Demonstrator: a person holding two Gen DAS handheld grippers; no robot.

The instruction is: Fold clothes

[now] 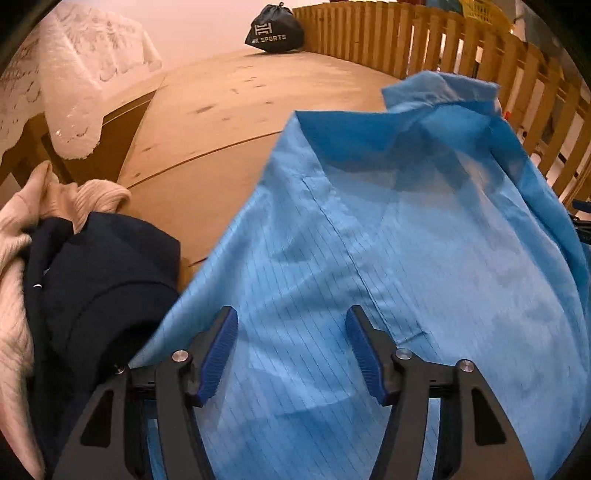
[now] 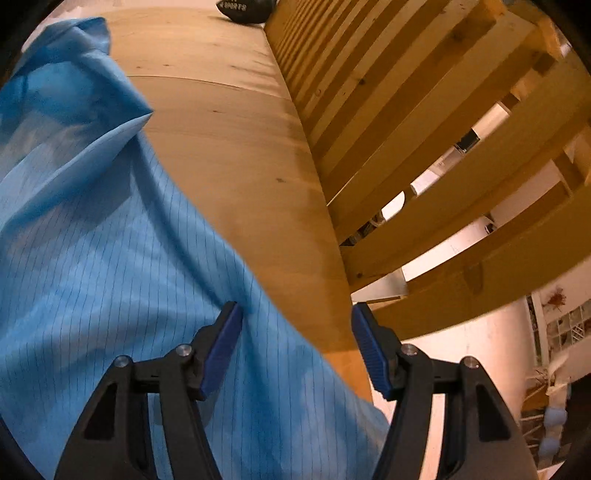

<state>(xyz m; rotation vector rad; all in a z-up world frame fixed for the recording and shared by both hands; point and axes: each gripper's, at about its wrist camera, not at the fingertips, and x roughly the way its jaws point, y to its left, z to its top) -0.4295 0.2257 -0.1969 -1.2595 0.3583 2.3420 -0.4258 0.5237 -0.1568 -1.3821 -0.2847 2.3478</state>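
Note:
A light blue pinstriped shirt (image 1: 388, 229) lies spread on the wooden table (image 1: 229, 110), its collar (image 1: 443, 92) at the far end. My left gripper (image 1: 291, 317) hovers open over the shirt's near part, nothing between its blue pads (image 1: 221, 350). In the right wrist view the same blue shirt (image 2: 103, 251) fills the left half, its right edge running diagonally. My right gripper (image 2: 297, 314) is open over that edge, its left pad above cloth and its right pad (image 2: 369, 350) above bare table (image 2: 236, 155).
A dark navy garment (image 1: 107, 280) and a cream knit sweater (image 1: 22, 229) lie piled at the left. A black sports bag (image 1: 275, 31) sits at the table's far end. A wooden slat fence (image 2: 424, 129) borders the right side. A white lace cloth (image 1: 81, 74) covers furniture at far left.

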